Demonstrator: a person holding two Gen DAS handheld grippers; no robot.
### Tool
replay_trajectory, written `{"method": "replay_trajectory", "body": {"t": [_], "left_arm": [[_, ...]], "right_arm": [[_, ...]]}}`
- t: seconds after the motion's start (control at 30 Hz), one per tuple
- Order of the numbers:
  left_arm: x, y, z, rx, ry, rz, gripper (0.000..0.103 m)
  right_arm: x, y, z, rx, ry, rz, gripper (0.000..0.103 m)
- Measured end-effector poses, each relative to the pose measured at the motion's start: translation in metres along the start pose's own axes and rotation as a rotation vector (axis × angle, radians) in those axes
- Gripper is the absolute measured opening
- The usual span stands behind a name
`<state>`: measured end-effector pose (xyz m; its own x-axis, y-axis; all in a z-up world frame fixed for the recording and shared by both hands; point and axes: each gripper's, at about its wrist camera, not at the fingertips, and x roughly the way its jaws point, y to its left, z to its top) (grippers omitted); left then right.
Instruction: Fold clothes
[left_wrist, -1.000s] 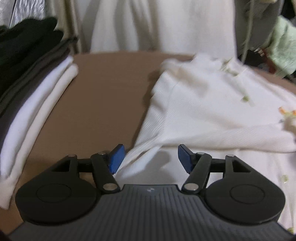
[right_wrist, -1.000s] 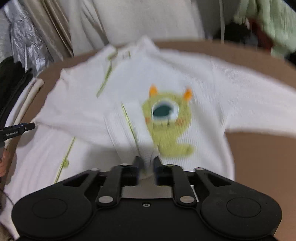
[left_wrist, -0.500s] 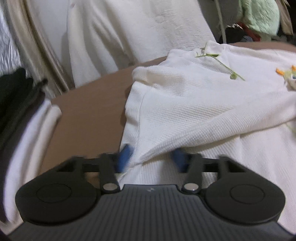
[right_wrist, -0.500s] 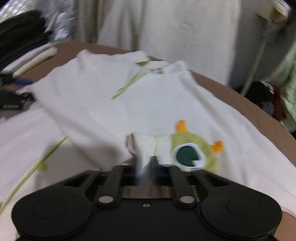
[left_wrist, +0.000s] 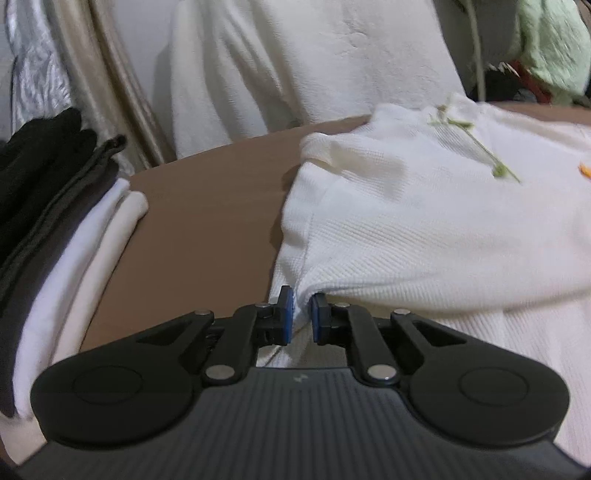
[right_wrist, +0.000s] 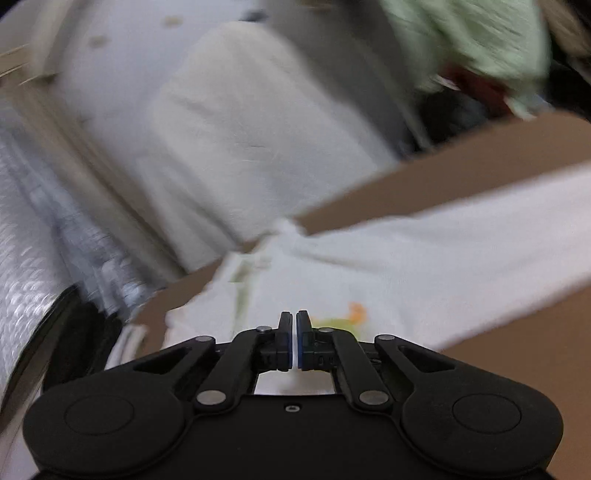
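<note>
L gripper (left_wrist: 302, 301) closing on waffle-knit white top (left_wrist: 424, 229).

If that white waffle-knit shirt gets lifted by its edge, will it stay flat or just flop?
Probably flop: the white waffle-knit shirt already bunches into soft folds where the left gripper is closing on its edge. It looks light and thin, so it should drape. The textured knit likely grips the blue pads rather than slipping.

Waffle-knit cloth sweater (left_wrist: 424, 229), matt
</note>
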<state>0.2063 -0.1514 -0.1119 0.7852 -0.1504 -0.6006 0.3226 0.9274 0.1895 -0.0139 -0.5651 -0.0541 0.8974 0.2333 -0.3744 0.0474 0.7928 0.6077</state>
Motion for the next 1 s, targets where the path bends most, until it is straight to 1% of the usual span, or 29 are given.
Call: {"method": "replay_trajectory", "body": {"t": [0.03,0.07,0.13,0.2,0.23,0.27,0.33,0.37,0.4,0.43,0.47,0.5,0.53,0.6,0.7,0.77,0.83,0.87,0.9,0.93,0.97,1.0], "left_arm": [[0.000,0.006,0.002,-0.052,-0.001,-0.010,0.010],[0.000,0.013,0.003,-0.106,0.006,-0.031,0.010],[0.000,0.024,0.005,-0.192,0.022,-0.072,0.010],[-0.002,0.024,0.003,-0.175,0.026,-0.056,0.010],[-0.003,0.023,0.001,-0.159,0.028,-0.044,0.010],[-0.003,0.022,0.000,-0.147,0.031,-0.028,0.010],[-0.003,0.023,0.000,-0.155,0.048,-0.011,0.010],[-0.002,0.024,0.000,-0.163,0.061,-0.003,0.010],[-0.001,0.026,0.001,-0.168,0.069,0.008,0.010],[0.001,0.028,0.002,-0.170,0.076,0.020,0.010],[0.004,0.032,0.002,-0.173,0.079,0.040,0.010],[0.006,0.037,0.002,-0.179,0.077,0.076,0.010],[0.008,0.043,0.001,-0.195,0.078,0.092,0.010],[0.012,0.056,-0.002,-0.246,0.097,0.089,0.010],[0.018,0.075,-0.009,-0.367,0.161,0.064,0.012],[0.020,0.083,-0.012,-0.422,0.177,0.057,0.012],[0.022,0.085,-0.013,-0.440,0.189,0.043,0.013],[0.023,0.085,-0.013,-0.443,0.199,0.037,0.013],[0.024,0.085,-0.013,-0.433,0.210,0.029,0.013],[0.026,0.084,-0.014,-0.416,0.223,0.020,0.013],[0.026,0.084,-0.014,-0.402,0.227,0.013,0.013],[0.027,0.084,-0.015,-0.403,0.227,0.006,0.013]], "right_arm": [[-0.001,0.008,-0.003,-0.005,0.026,0.087,0.005],[-0.001,0.016,-0.009,-0.016,0.060,0.144,0.004],[0.001,0.029,-0.026,-0.054,0.156,0.159,0.004],[0.002,0.043,-0.044,-0.092,0.251,0.173,0.005],[0.004,0.046,-0.049,-0.098,0.281,0.156,0.006],[0.009,0.042,-0.048,-0.082,0.281,0.096,0.010],[0.019,0.034,-0.047,-0.050,0.280,-0.023,0.014],[0.022,0.030,-0.045,-0.037,0.268,-0.079,0.025],[0.021,0.025,-0.039,-0.037,0.230,-0.135,0.046],[0.020,0.020,-0.034,-0.062,0.194,-0.201,0.053],[0.024,0.020,-0.030,-0.107,0.174,-0.265,0.056],[0.029,0.019,-0.026,-0.152,0.154,-0.329,0.056],[0.034,0.018,-0.024,-0.187,0.142,-0.371,0.056],[0.047,0.015,-0.022,-0.215,0.150,-0.373,0.056],[0.069,0.009,-0.022,-0.191,0.196,-0.308,0.056],[0.079,0.014,-0.028,-0.227,0.210,-0.266,0.056],[0.094,0.019,-0.035,-0.276,0.258,-0.242,0.064],[0.104,0.021,-0.038,-0.293,0.296,-0.239,0.076],[0.114,0.020,-0.043,-0.293,0.331,-0.249,0.078],[0.119,0.020,-0.050,-0.301,0.332,-0.263,0.080],[0.119,0.023,-0.055,-0.339,0.320,-0.266,0.080],[0.121,0.027,-0.060,-0.400,0.305,-0.264,0.072]]}}
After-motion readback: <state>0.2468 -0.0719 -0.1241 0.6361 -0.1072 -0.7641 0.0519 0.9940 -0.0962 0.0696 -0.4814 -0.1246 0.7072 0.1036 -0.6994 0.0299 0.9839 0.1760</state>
